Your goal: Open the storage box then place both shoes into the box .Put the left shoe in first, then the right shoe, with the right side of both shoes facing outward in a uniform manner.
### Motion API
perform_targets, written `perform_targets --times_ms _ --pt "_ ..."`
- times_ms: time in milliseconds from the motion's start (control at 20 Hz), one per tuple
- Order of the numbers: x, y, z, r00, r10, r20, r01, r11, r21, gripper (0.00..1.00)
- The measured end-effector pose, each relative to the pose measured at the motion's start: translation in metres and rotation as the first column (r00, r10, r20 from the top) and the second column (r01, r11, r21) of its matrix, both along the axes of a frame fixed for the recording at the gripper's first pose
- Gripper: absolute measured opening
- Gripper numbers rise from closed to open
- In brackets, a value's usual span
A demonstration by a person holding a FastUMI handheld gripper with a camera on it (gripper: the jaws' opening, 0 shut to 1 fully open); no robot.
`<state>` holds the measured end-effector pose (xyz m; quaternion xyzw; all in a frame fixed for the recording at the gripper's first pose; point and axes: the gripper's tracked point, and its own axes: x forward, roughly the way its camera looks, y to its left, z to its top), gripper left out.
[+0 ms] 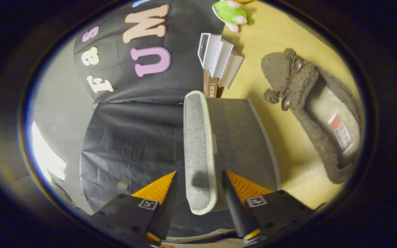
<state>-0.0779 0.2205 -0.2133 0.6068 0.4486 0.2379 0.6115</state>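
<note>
Where the pale wooden tabletop [281,44] meets the booth's black cloth wall [133,137], a small stack of books [219,62] stands against the cloth, and a green and pink plush toy [231,13] lies farther along the wood. A bright strip of light shows past the cloth on the far side from the tabletop.

The hand-held gripper [198,179] is spread wide, its two fingers apart with the edge of the storage box lid [198,148] running between them. One finger seems to lie close against the lid's underside, but I cannot tell whether either finger presses on it.

The storage box [243,144] is grey woven fabric with a pale trim along its rims, and it sits on the tabletop just ahead of the fingers, in front of the books. Its lid stands lifted away from the box body.

A brown fuzzy shoe [308,103] lies on the tabletop beside the box, apart from it. It has a ribbon bow with pom-poms on its toe, and a label shows on the light insole.
</note>
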Motion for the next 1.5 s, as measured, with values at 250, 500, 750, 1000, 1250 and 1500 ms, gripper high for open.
perform_targets --times_ms 250,500,750,1000,1250,1500 --pt "-0.001 -0.02 0.011 0.997 0.024 0.072 -0.022 0.999 -0.027 0.15" --pt "0.012 0.004 0.048 0.991 0.027 0.131 -0.025 1.0 -0.016 0.03" --pt "0.02 0.03 0.103 0.975 0.074 0.21 -0.071 0.997 -0.02 0.03" --pt "0.027 0.07 0.132 0.955 0.125 0.269 -0.112 0.992 -0.063 0.03" --pt "0.018 0.133 0.16 0.925 0.183 0.333 -0.166 0.983 -0.078 0.03" --pt "0.005 0.194 0.177 0.877 0.249 0.41 -0.204 0.967 -0.151 0.03"
